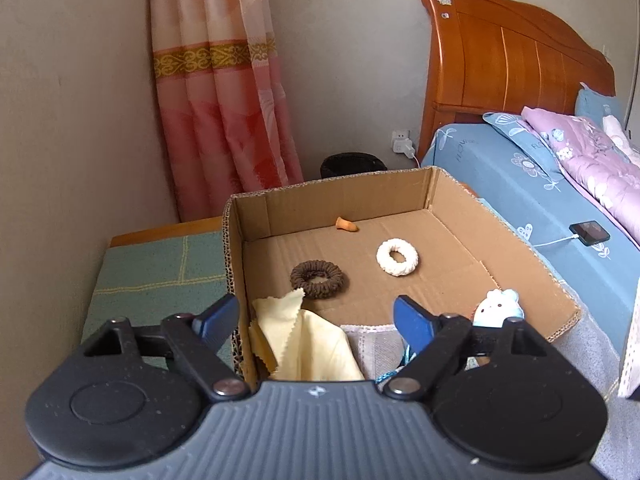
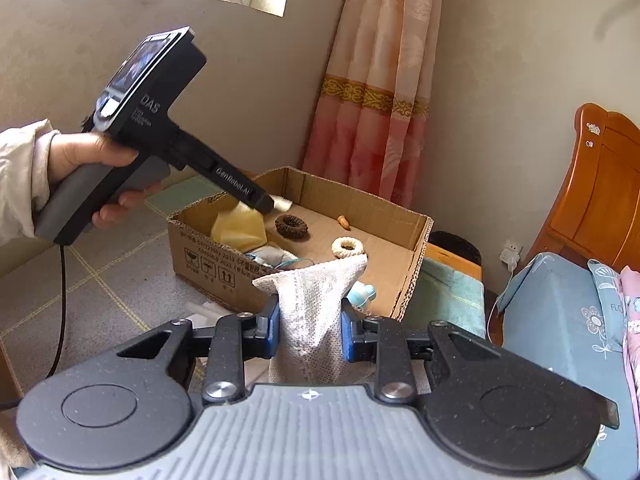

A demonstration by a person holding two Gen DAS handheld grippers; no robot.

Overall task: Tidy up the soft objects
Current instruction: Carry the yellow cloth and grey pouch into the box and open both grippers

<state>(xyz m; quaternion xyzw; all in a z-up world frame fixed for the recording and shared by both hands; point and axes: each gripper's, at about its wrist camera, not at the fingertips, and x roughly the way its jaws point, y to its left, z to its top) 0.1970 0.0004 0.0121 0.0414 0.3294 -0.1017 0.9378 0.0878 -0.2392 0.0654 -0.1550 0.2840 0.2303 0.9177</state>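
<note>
An open cardboard box (image 1: 520,256) holds a brown scrunchie (image 1: 318,279), a white scrunchie (image 1: 397,257), a small orange piece (image 1: 346,225), a yellow cloth (image 1: 308,340), a grey-white cloth (image 1: 372,344) and a pale blue plush toy (image 1: 500,308). My left gripper (image 1: 316,322) is open just above the yellow cloth at the box's near end; it also shows in the right wrist view (image 2: 280,204). My right gripper (image 2: 309,328) is shut on a white woven cloth (image 2: 312,304), held in front of the box (image 2: 416,272).
The box rests on a green mat (image 1: 156,276). A bed (image 1: 540,184) with a wooden headboard (image 1: 512,52), a phone (image 1: 590,232) on a cable and a pink quilt stands to the right. A pink curtain (image 1: 220,92) hangs behind. A dark bin (image 1: 352,165) is behind the box.
</note>
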